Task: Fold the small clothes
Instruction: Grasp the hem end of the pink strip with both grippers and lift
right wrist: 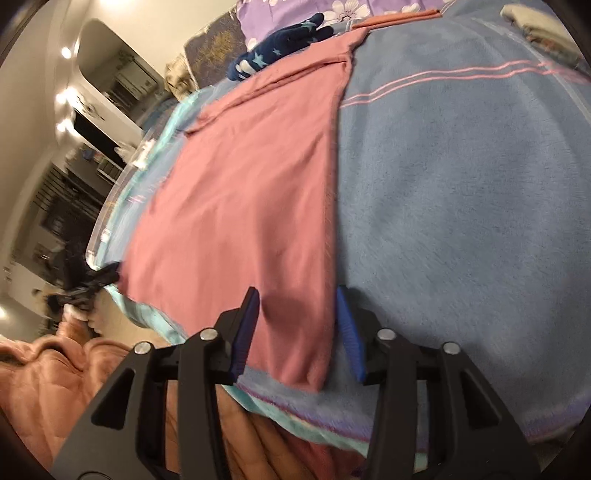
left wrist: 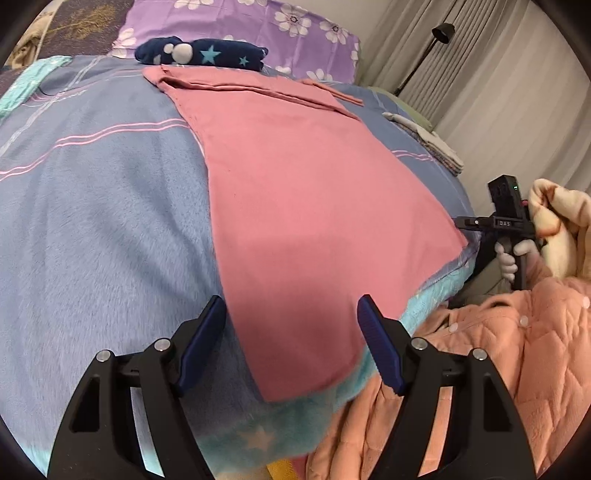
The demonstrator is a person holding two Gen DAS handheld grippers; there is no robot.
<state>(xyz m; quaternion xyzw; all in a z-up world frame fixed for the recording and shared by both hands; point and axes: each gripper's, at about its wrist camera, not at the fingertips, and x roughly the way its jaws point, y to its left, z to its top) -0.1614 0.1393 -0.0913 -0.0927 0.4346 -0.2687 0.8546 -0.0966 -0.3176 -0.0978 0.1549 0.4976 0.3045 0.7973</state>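
Pink garment (left wrist: 317, 206) spread flat on the bed (left wrist: 103, 192), long and narrow, running from the near edge toward the pillow (left wrist: 258, 26). Far end folded over into a straight band, with a thin strip trailing off to the right. Near hem lying at the bed's front edge, over a turquoise blanket border (left wrist: 280, 424).

Left gripper (left wrist: 291, 325) poised over the garment's near left corner, fingers (left wrist: 201, 343) spread wide and gripping nothing, the cloth's left edge passing between them. Right gripper (right wrist: 295, 317) at the near right corner, fingers (right wrist: 245, 328) partly apart, straddling the corner's edge; empty, not clamped on the fabric.

Broad open blue blanket to either side of the garment. Navy star-print item (left wrist: 199, 53) at the far end, just beyond the fold and against the pillow. Small pile of folded pale cloth (left wrist: 432, 142) near the bed's right edge, well apart from the garment. Peach quilted sleeve (left wrist: 498, 369) crowding the near right corner.
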